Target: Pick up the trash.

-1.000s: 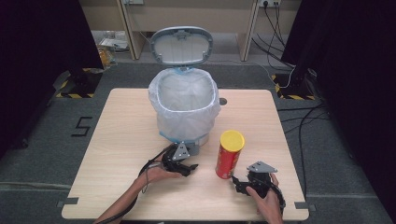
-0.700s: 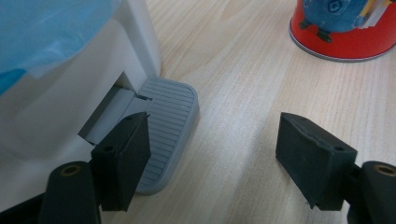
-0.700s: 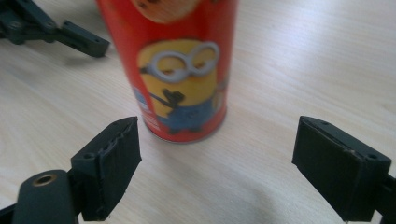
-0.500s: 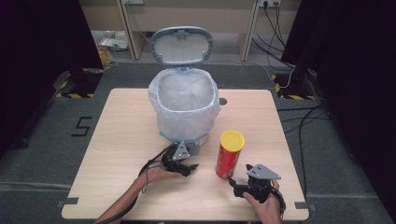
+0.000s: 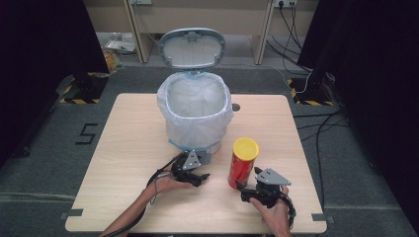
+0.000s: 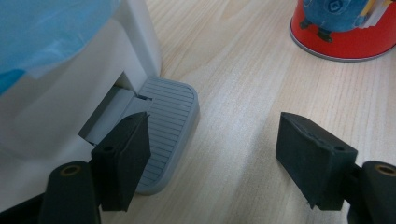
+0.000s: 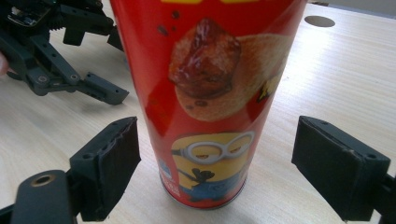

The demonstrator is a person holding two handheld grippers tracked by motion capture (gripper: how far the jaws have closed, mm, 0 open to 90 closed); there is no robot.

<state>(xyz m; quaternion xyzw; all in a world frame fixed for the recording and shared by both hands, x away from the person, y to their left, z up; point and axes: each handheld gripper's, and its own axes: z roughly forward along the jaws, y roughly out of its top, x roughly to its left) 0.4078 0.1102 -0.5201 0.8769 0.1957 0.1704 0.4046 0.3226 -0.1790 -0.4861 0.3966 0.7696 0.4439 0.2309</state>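
1. Bin [image 5: 196, 116]: it stands at the middle of the table [image 5: 123, 148], its lid [image 5: 191, 48] tipped up and open and the white liner showing. It looks ready to take rubbish.

2. Left gripper [image 5: 193, 174]: it sits where it was a second ago, low at the foot of the bin. In the left gripper view its jaws are spread wide with nothing between them, and one pad [image 6: 122, 156] rests over the grey pedal [image 6: 166, 123]. My reading is that this hand is pressing the pedal to hold the lid up.

3. Can [image 5: 242, 163]: the red can with the yellow cap stands upright on the table, just right of the bin and just ahead of the right gripper. It has not moved.

4. Right gripper [image 5: 245, 190]: over the last second it has crept toward the can. In the right gripper view its jaws flank the can low down, with clear gaps on both sides, so nothing is gripped yet. The grasp seems about to start.

5. Pose: both forearms come in from the near edge. The left hand [image 5: 170, 182] lies flat beside the bin; the right hand [image 5: 274, 210] holds its gripper level, pointed at the can.
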